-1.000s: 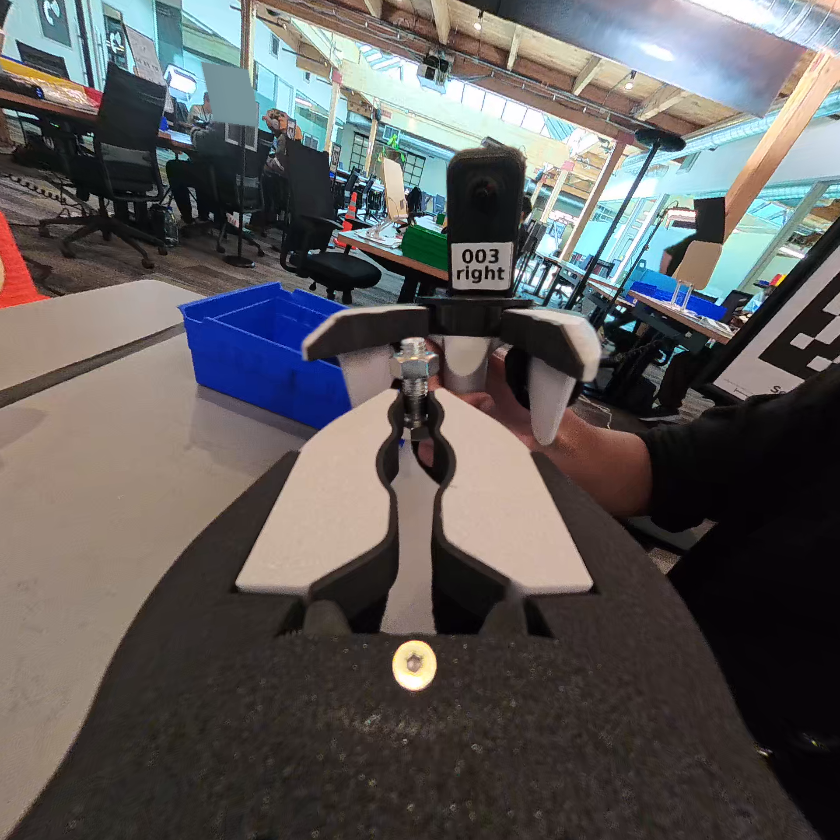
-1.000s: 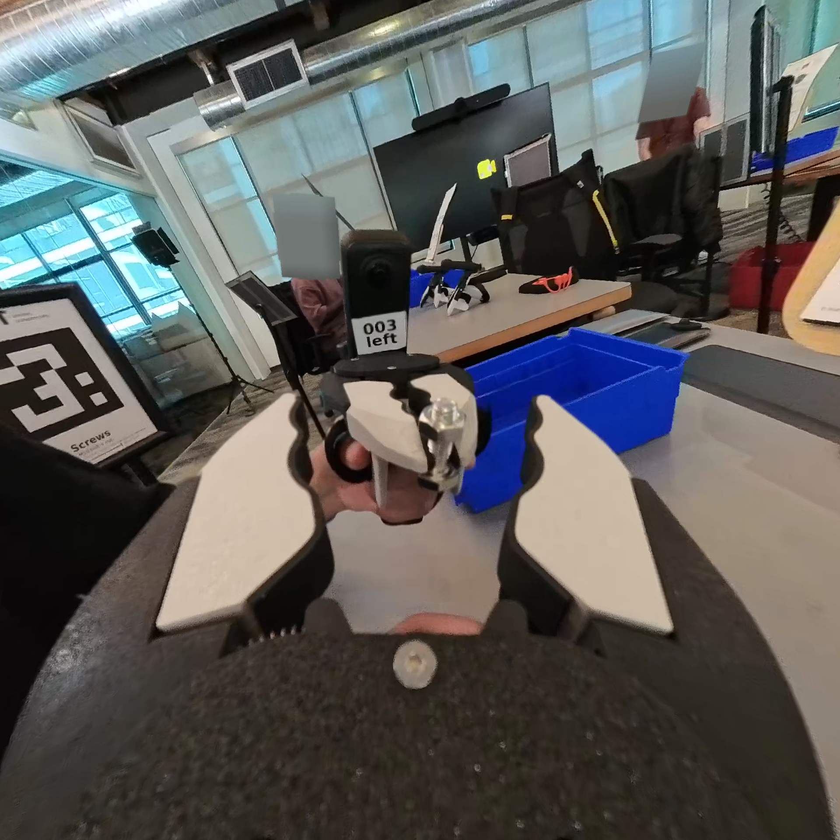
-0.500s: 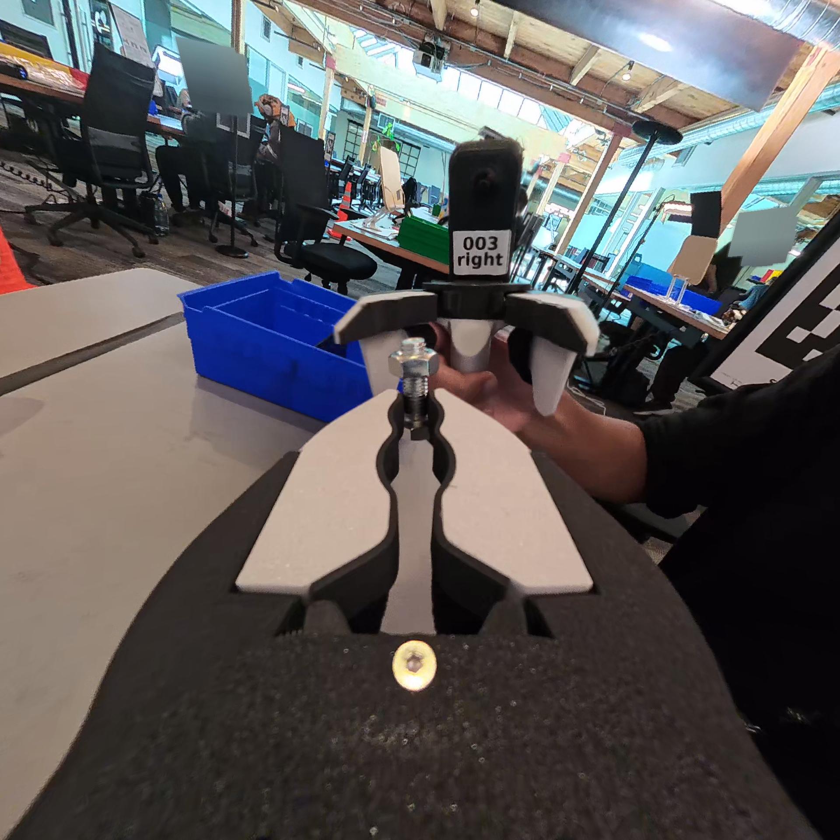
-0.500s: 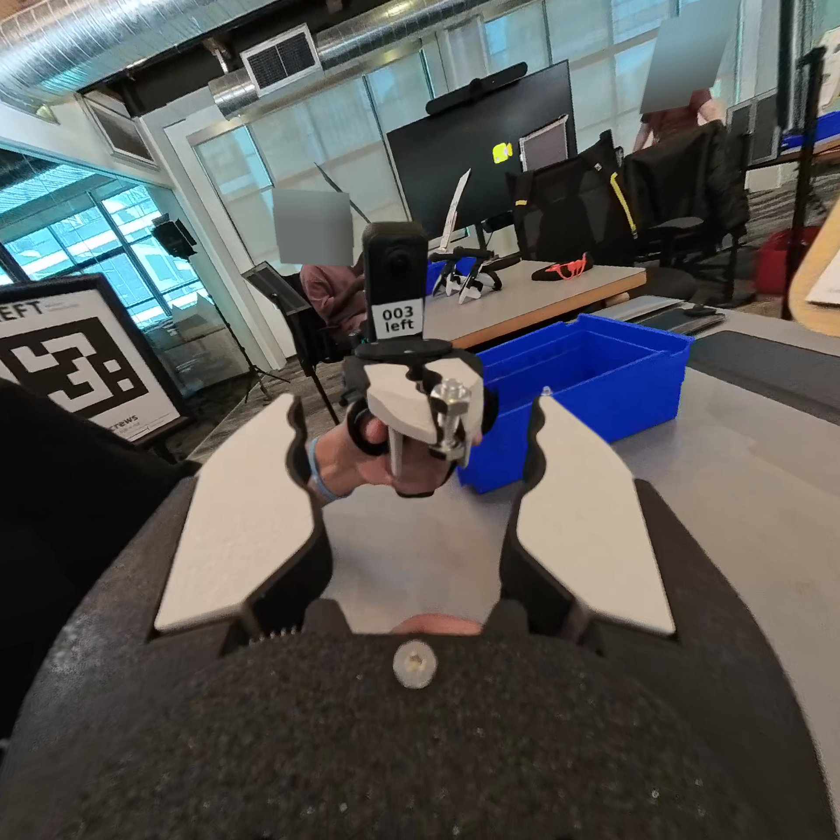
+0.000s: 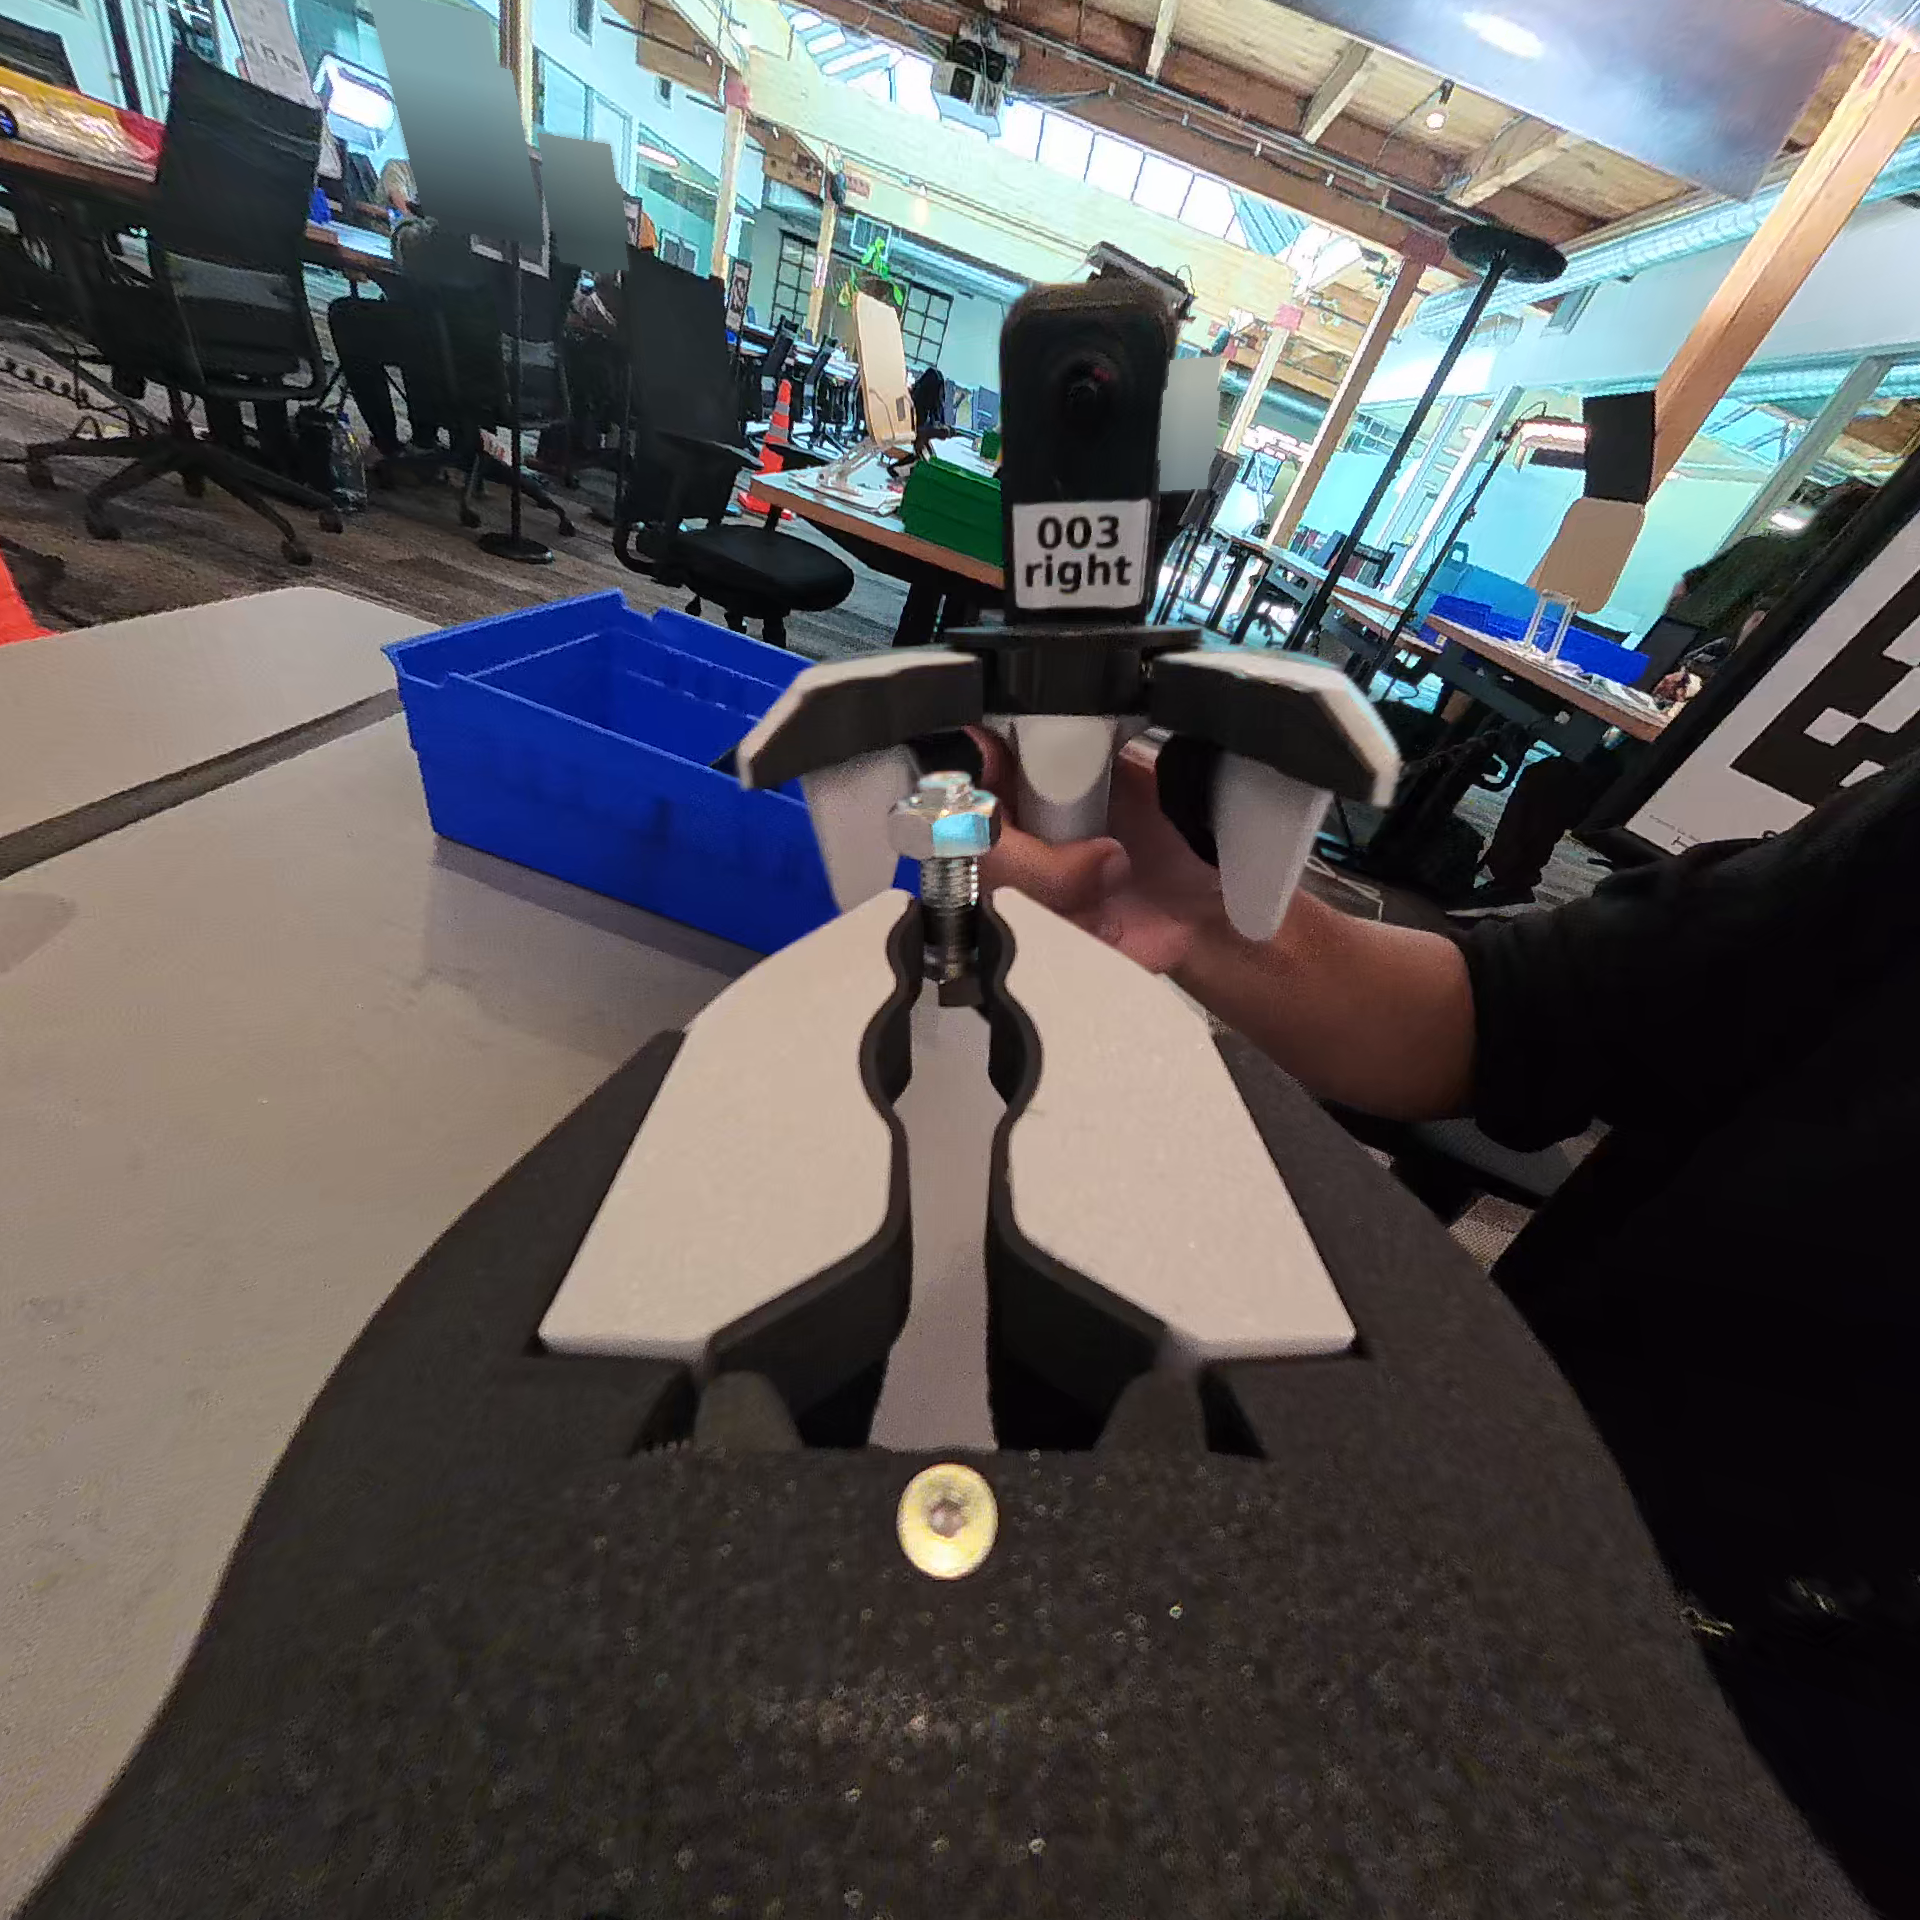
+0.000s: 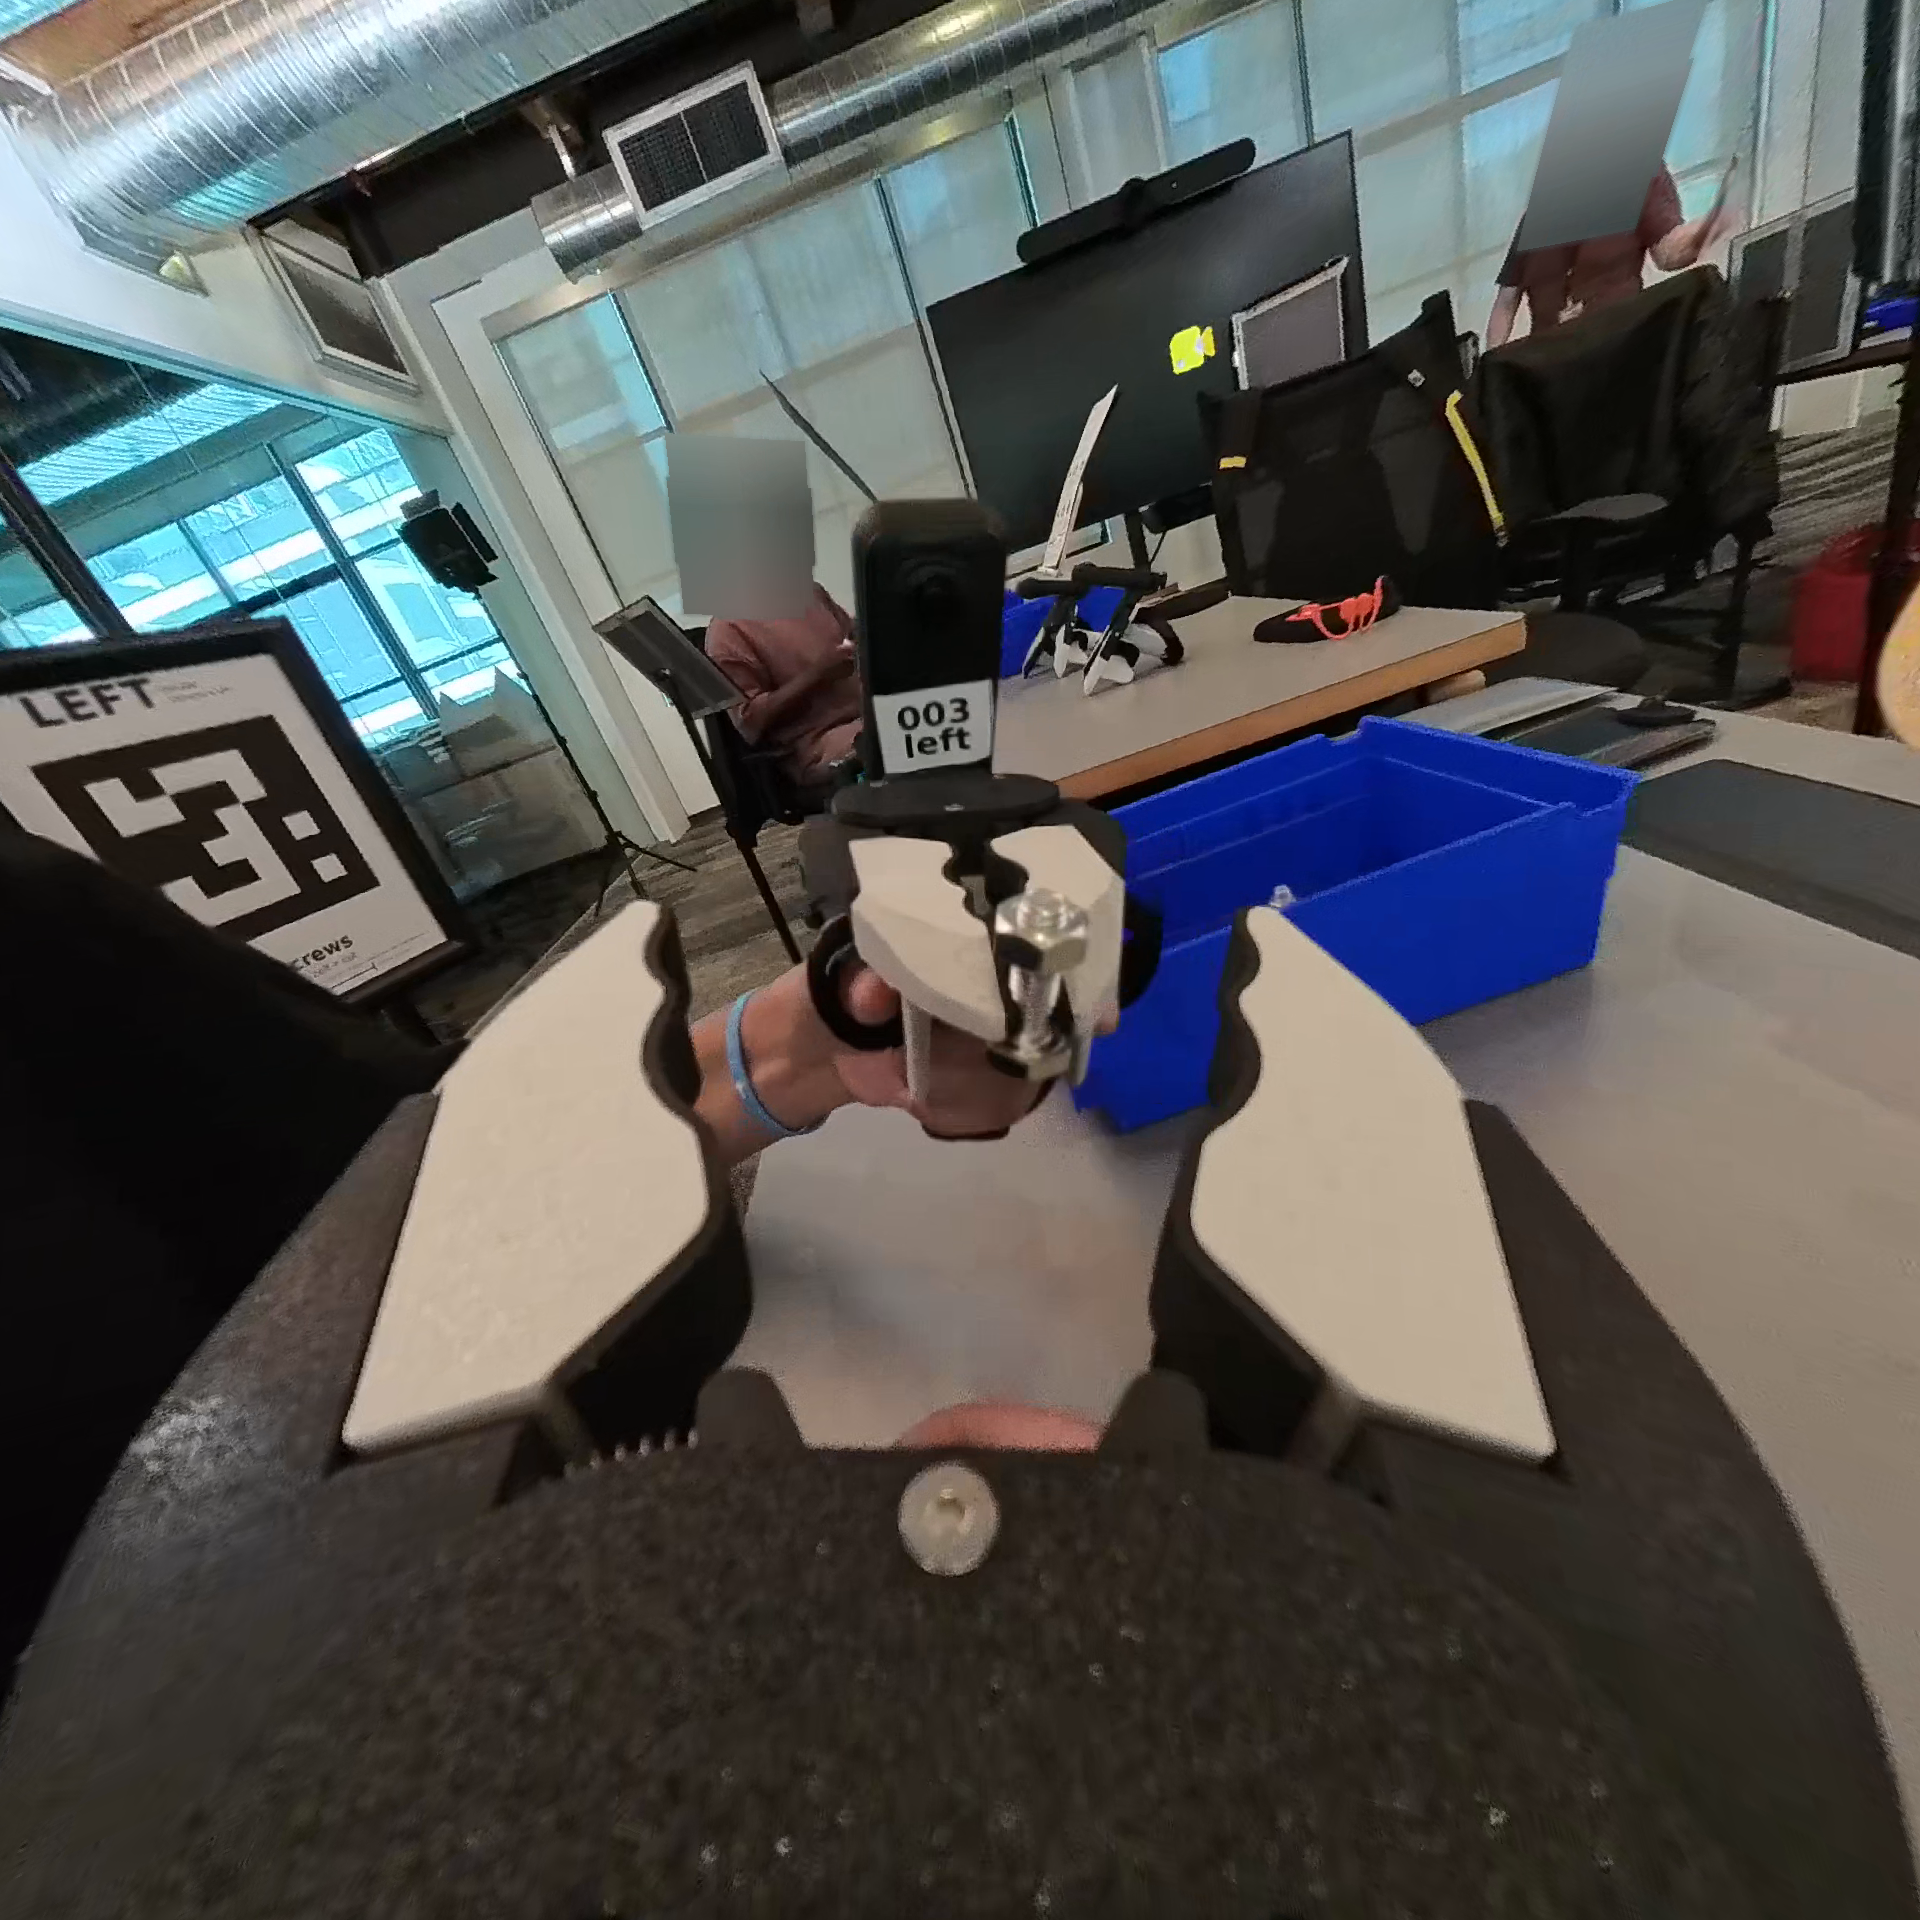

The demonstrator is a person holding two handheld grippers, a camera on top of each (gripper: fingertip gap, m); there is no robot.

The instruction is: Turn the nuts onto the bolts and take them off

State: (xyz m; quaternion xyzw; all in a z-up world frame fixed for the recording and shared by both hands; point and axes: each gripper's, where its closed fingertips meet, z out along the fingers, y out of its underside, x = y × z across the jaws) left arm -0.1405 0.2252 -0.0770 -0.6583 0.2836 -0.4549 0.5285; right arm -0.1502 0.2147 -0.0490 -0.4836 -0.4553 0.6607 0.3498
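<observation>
My left gripper (image 5: 948, 935) is shut on the lower end of a silver bolt (image 5: 948, 899) and holds it upright above the table. A hex nut (image 5: 943, 821) sits near the bolt's top end. My right gripper (image 6: 951, 935) is open and empty. It faces the left one from a short way off, with its fingers (image 5: 1262, 862) spread behind and to the right of the nut, not touching it. In the right wrist view the left gripper (image 6: 1023, 1023) grips the bolt (image 6: 1029, 1003), with the nut (image 6: 1039, 925) on it.
A blue plastic bin (image 5: 582, 748) stands on the grey table (image 5: 260, 1039) just behind the grippers; it also shows in the right wrist view (image 6: 1403, 862). A black-and-white marker sign (image 6: 197, 821) stands at the side. Office chairs, desks and people are in the background. Both grippers' tips are close together, under 4 cm apart.
The two grippers have drawn slightly apart. The left stays shut on the bolt, the right stays open, and the nut sits at the same place on the bolt.
</observation>
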